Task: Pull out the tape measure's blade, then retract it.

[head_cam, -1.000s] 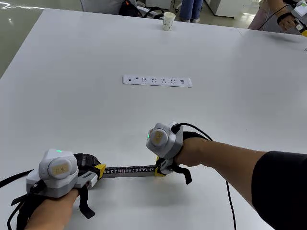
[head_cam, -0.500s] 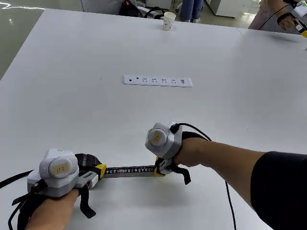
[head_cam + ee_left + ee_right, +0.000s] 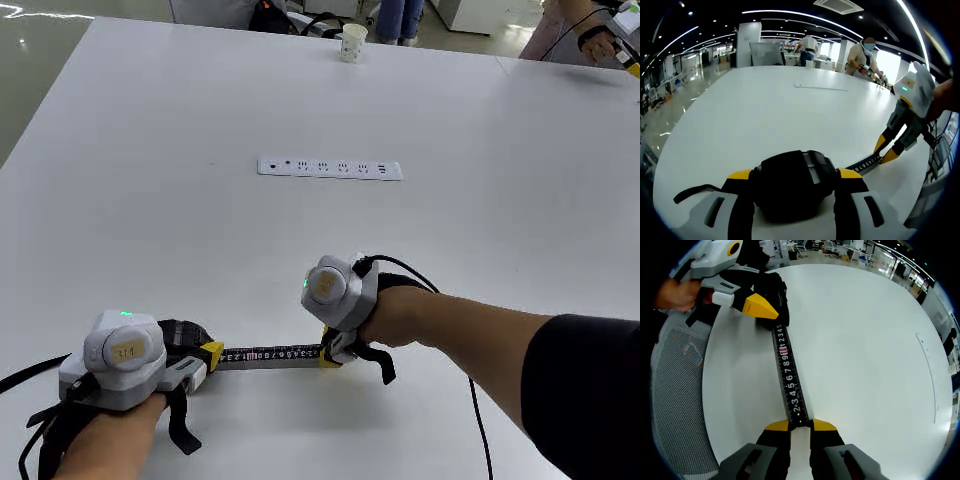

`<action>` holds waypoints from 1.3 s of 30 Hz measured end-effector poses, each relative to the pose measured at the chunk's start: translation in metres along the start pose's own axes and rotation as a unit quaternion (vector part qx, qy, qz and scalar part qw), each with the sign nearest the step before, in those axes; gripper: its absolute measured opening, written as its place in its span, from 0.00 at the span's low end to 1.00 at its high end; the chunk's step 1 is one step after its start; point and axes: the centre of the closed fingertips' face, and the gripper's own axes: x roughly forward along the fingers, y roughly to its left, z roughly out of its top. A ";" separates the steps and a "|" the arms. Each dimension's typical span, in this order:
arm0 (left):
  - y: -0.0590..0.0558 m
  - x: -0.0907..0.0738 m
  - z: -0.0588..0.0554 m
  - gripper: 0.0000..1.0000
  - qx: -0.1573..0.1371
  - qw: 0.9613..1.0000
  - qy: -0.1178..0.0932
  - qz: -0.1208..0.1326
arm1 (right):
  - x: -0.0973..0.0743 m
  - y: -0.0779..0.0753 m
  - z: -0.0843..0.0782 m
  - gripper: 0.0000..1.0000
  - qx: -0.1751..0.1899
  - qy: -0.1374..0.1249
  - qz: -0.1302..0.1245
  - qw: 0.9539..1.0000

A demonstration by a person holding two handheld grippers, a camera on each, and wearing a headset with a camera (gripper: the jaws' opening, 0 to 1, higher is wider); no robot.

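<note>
Now clamps the black tape measure case (image 3: 183,334) between the left gripper (image 3: 795,176) jaws at lower left, pinches the extended blade (image 3: 788,375) tip in the closed right gripper (image 3: 800,426) at bottom centre.

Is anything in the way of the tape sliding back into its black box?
No, nothing visible. The blade lies bare on the white table, running straight from the right gripper, which pinches its end, to the tape measure case clamped in the left gripper.

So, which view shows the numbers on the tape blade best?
The right gripper view: the blade runs lengthwise, digits readable. The head view shows a thin strip with tiny digits; the left gripper view, a short piece beside the case.
</note>
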 end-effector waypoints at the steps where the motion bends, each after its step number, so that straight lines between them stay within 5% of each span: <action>1: 0.000 0.000 0.000 0.60 0.000 1.000 0.000 0.000 | 0.000 0.000 0.000 0.10 -0.001 0.000 0.000 1.000; 39: 0.000 0.001 0.000 0.60 -0.002 1.000 0.004 -0.002 | 0.004 0.002 0.012 0.10 -0.002 -0.004 0.000 1.000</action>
